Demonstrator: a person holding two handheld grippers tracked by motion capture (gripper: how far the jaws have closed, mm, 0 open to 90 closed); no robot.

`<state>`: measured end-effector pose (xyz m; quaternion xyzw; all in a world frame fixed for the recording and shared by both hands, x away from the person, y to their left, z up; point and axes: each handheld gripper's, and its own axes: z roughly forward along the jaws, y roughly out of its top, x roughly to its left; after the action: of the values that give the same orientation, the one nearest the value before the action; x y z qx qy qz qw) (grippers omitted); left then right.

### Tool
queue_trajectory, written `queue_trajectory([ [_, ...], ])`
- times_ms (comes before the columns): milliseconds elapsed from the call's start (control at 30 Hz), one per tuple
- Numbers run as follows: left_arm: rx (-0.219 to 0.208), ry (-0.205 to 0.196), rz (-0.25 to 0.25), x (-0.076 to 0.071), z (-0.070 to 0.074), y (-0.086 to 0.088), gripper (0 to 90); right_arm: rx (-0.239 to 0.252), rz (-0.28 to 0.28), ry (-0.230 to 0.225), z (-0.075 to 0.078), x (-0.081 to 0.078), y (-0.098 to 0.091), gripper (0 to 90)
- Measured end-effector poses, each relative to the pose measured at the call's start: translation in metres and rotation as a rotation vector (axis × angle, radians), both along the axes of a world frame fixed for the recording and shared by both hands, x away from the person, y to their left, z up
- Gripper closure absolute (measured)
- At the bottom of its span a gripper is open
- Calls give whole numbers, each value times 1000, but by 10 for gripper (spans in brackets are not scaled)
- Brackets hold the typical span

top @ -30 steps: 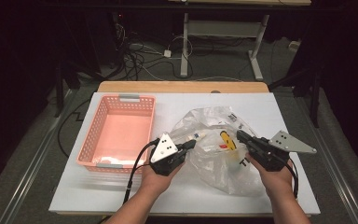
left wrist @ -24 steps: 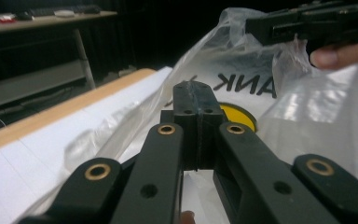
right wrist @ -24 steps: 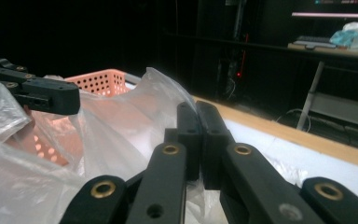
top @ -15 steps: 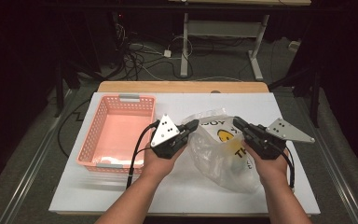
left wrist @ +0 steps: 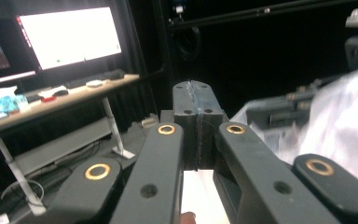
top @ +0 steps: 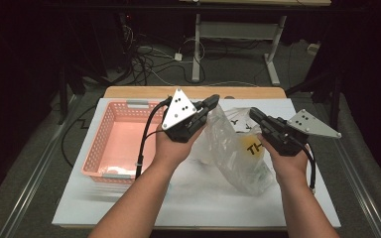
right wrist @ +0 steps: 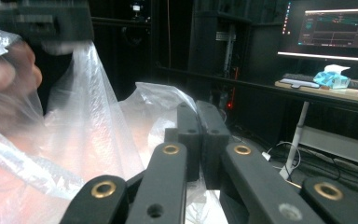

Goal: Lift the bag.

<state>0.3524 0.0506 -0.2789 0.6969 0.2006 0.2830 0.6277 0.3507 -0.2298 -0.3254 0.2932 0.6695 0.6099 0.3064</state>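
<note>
A clear plastic bag (top: 233, 148) hangs between my two grippers above the white table (top: 203, 208). Inside it lies a yellow item (top: 250, 147) with black letters. My left gripper (top: 212, 101) is shut on the bag's upper left edge, raised high. My right gripper (top: 254, 113) is shut on the upper right edge, a little lower. In the left gripper view the jaws of the left gripper (left wrist: 196, 91) stand pressed together, with the bag (left wrist: 340, 116) billowing at right. In the right gripper view the right gripper (right wrist: 199, 112) is closed, and the bag (right wrist: 88, 130) spreads to its left.
A pink plastic basket (top: 104, 148) stands on the table's left half, close to my left forearm. A wooden board (top: 129, 91) edges the table's far side. Cables and desk legs lie on the floor beyond. Desks with lit monitors (left wrist: 70, 35) stand around.
Both hands have risen, the left one more, and the bag has come up off the table with them. The bag's mouth now stretches between the two grippers.
</note>
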Motion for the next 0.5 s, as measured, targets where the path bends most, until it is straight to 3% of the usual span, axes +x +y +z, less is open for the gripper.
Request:
queue_trajectory([
  [100,-9,-16,-4,1,15,-3,886,1,1,1,2,2,3,897],
  [200,6,-7,-4,3,18,-6,886,10,2,2,5,4,4,898],
  [333,19,38,8,6,7,-5,885,13,-11,4,7,7,2,900],
  [400,31,77,16,8,-4,-3,884,30,-23,12,8,8,1,899],
  [500,38,127,21,4,-24,0,877,14,-37,12,9,11,-3,900],
])
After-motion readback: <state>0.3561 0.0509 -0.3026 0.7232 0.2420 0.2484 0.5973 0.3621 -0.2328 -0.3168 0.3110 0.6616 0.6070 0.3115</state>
